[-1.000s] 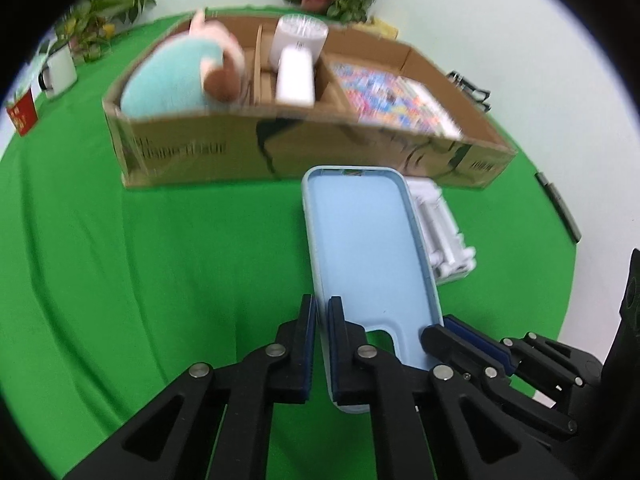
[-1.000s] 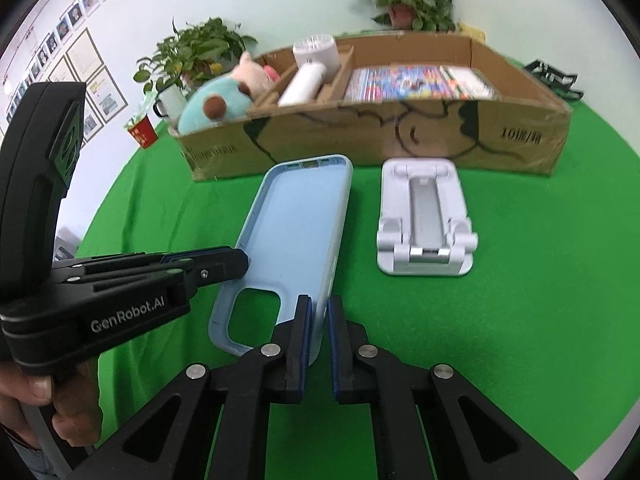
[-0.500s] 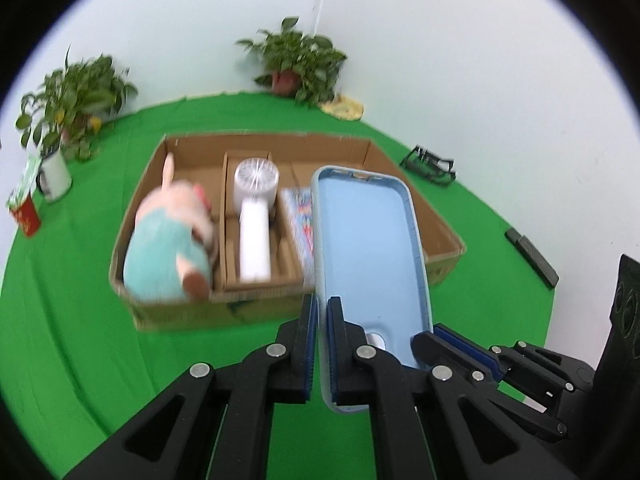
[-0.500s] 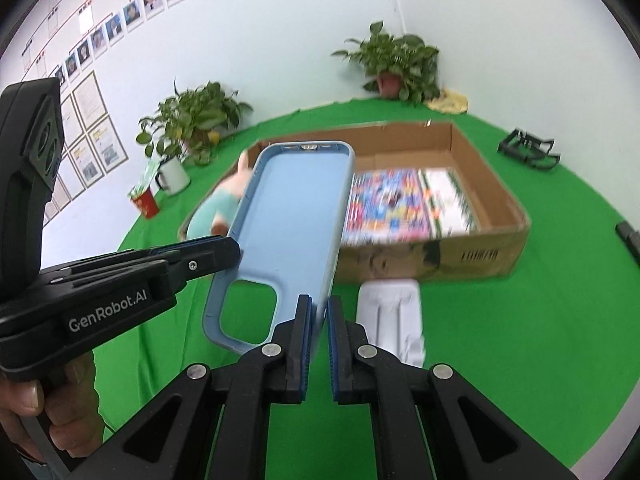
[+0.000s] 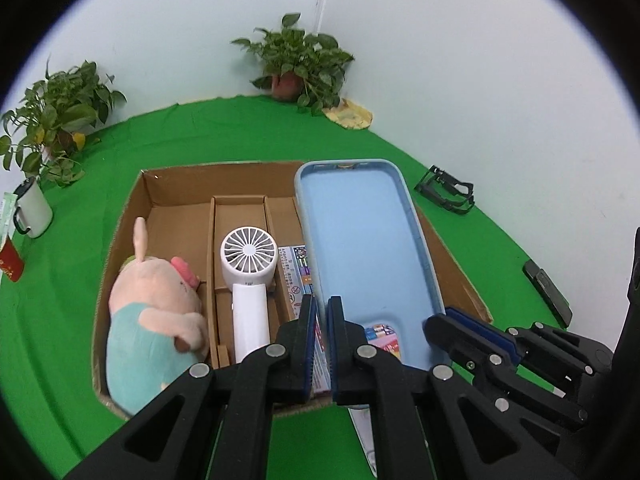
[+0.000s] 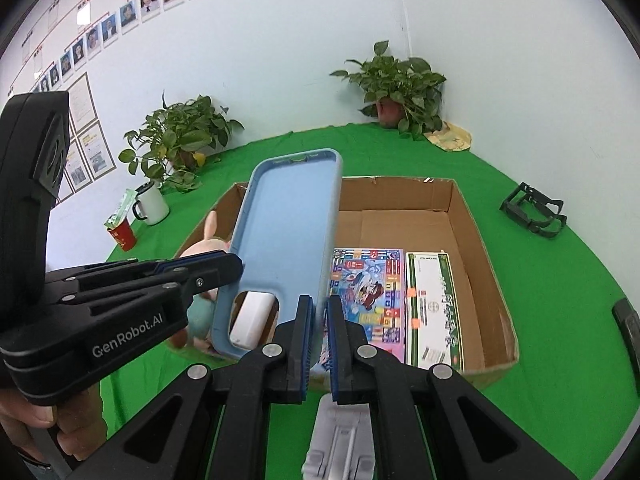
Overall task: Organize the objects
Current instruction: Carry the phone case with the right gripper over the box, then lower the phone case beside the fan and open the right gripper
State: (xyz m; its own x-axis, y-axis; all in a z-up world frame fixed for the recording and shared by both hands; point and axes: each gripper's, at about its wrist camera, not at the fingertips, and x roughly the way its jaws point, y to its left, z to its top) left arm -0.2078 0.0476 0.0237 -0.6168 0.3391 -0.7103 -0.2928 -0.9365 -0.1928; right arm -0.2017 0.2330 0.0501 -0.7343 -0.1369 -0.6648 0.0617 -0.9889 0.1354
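A light blue phone case (image 5: pixel 366 248) is held up over the open cardboard box (image 5: pixel 180 176). My left gripper (image 5: pixel 322 312) is shut on the case's left edge. My right gripper (image 6: pixel 319 312) is shut on its right edge, and the case (image 6: pixel 286 240) tilts up in the right wrist view. The box (image 6: pixel 468 216) holds a plush pig (image 5: pixel 154 312), a white handheld fan (image 5: pixel 249 280), a colourful booklet (image 6: pixel 368 300) and a green-and-white carton (image 6: pixel 434 308).
A white phone stand (image 6: pixel 340 444) lies on the green cloth in front of the box. A black folding holder (image 6: pixel 534 210) and a dark flat device (image 5: pixel 546 292) lie to the right. A white mug (image 5: pixel 32 208), a red cup (image 6: pixel 122 234) and potted plants (image 5: pixel 300 64) stand at the back.
Both grippers have lifted the phone case from the cloth near the stand up and forward, over the box. The view now looks down into the box.
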